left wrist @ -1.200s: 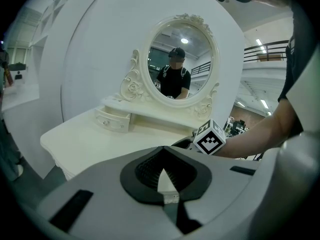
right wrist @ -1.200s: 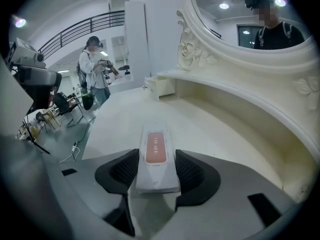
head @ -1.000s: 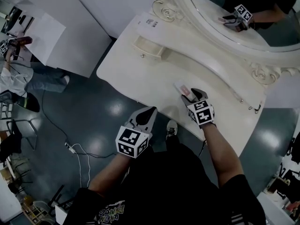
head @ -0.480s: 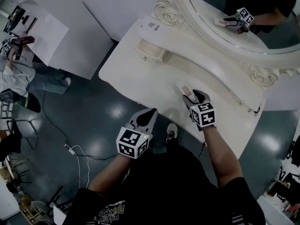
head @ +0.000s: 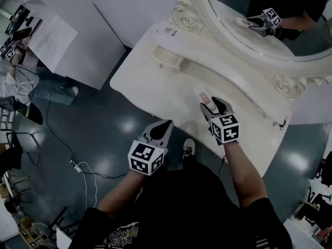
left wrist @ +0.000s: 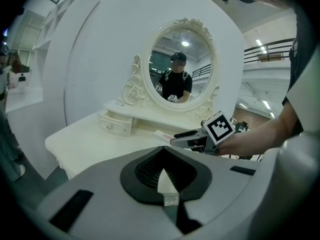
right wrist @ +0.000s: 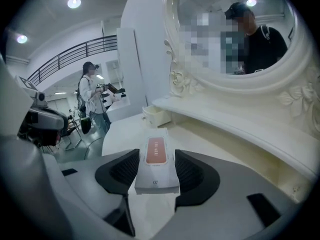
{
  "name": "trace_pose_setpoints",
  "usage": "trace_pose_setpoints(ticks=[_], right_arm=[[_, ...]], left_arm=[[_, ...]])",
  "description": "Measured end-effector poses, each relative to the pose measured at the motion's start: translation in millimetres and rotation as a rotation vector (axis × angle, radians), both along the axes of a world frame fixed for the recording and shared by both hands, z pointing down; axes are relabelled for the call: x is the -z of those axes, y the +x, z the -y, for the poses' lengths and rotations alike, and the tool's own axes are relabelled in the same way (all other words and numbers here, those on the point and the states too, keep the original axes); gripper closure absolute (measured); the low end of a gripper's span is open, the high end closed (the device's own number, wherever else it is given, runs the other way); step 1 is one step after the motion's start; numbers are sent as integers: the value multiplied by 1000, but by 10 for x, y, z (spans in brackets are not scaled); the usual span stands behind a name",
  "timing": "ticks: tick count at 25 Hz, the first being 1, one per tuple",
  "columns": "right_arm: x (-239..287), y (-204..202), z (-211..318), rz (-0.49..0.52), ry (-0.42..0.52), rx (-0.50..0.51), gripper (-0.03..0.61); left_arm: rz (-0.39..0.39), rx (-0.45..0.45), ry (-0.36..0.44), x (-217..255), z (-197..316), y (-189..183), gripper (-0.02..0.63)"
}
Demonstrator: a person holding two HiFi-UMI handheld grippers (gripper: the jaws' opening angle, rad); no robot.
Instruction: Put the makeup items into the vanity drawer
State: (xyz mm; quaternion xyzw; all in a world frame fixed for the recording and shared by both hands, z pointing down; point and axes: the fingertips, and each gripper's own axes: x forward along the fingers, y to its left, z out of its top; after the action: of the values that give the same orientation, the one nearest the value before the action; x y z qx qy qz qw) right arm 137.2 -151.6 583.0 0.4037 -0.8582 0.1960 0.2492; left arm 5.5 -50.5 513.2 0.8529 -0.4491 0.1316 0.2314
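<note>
A slim white makeup box (right wrist: 156, 165) with a reddish panel sits between the jaws of my right gripper (right wrist: 157, 176), which is shut on it. In the head view the box (head: 205, 98) sticks out ahead of that gripper (head: 213, 107) over the front part of the cream vanity top (head: 155, 82). The small vanity drawer (head: 166, 55) stands pulled out at the far left of the top. My left gripper (head: 160, 130) hangs off the vanity's front edge over the floor, jaws closed with nothing in them. It also shows shut in the left gripper view (left wrist: 165, 179).
An ornate oval mirror (head: 270, 19) rises behind the vanity and reflects my right gripper. A raised shelf (right wrist: 240, 124) runs under the mirror. White panels (head: 67, 40) stand at left; another person (right wrist: 92, 101) is further off. A cable (head: 85, 167) lies on the dark floor.
My right gripper, holding the box, has shifted slightly forward and left over the vanity top. The left gripper has barely moved.
</note>
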Motion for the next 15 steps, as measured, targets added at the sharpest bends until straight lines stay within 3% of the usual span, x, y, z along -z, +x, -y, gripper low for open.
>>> trace_pose_setpoints(ticks=[15], right_arm=[[972, -448, 144, 123, 168, 111, 334]], left_arm=[[34, 81, 64, 234, 152, -67, 606]])
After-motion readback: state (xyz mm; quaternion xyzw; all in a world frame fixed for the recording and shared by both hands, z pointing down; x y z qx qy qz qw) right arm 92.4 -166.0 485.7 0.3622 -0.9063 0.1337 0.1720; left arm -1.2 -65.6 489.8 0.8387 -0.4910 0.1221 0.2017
